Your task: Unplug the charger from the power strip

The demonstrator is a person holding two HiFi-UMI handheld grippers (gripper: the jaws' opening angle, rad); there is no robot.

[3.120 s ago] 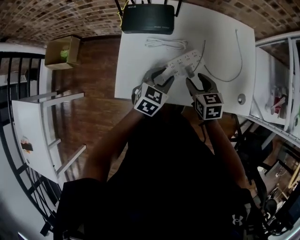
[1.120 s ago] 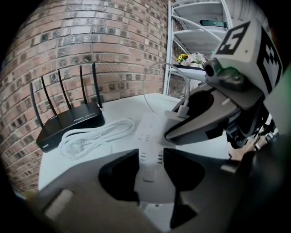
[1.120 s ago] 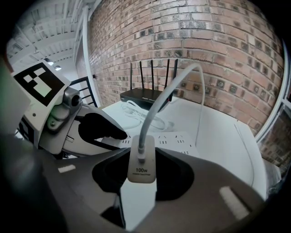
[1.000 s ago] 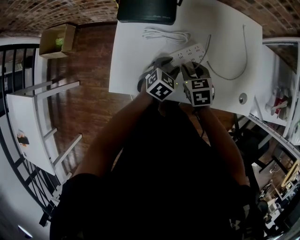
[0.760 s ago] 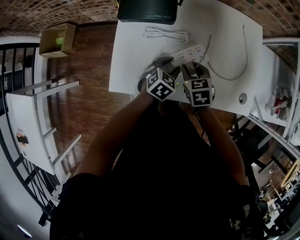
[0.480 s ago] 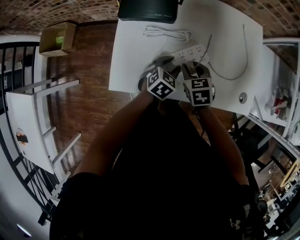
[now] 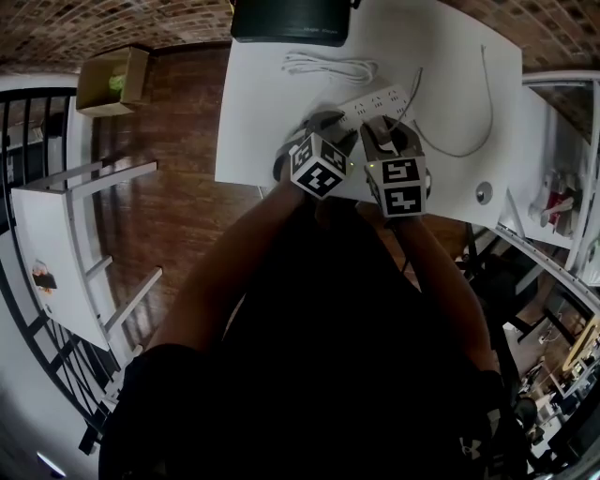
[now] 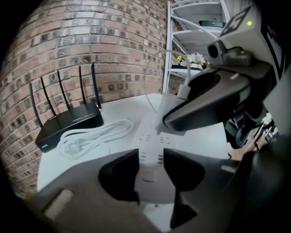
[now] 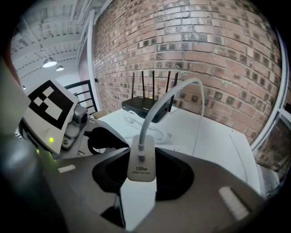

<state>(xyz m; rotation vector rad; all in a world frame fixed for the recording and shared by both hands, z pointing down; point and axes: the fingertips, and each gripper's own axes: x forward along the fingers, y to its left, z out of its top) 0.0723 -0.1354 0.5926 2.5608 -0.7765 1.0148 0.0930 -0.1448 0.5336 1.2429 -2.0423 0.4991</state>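
A white power strip (image 7: 386, 99) lies slanted on the white table (image 7: 253, 122). My left gripper (image 7: 330, 129) is shut on the strip's near end (image 8: 148, 160), one pad against each long side. My right gripper (image 7: 382, 133) is shut on the white charger (image 9: 141, 166), whose grey cable (image 9: 160, 101) arches up and away across the table. In the left gripper view the charger (image 8: 167, 113) sits under the right gripper's fingers (image 8: 204, 102) over the strip's far sockets. I cannot tell whether its prongs are still in the socket.
A black router (image 7: 291, 19) with antennas stands at the table's far edge, with a coiled white cable (image 7: 330, 67) in front of it. A round grommet (image 7: 483, 193) is at the table's right. A cardboard box (image 7: 112, 89) sits on the wooden floor, left. Metal shelving (image 8: 195, 45) stands beyond the table.
Since three seconds ago both grippers have moved forward and closed, the left on the strip and the right on the charger. Over the last second they have hardly moved.
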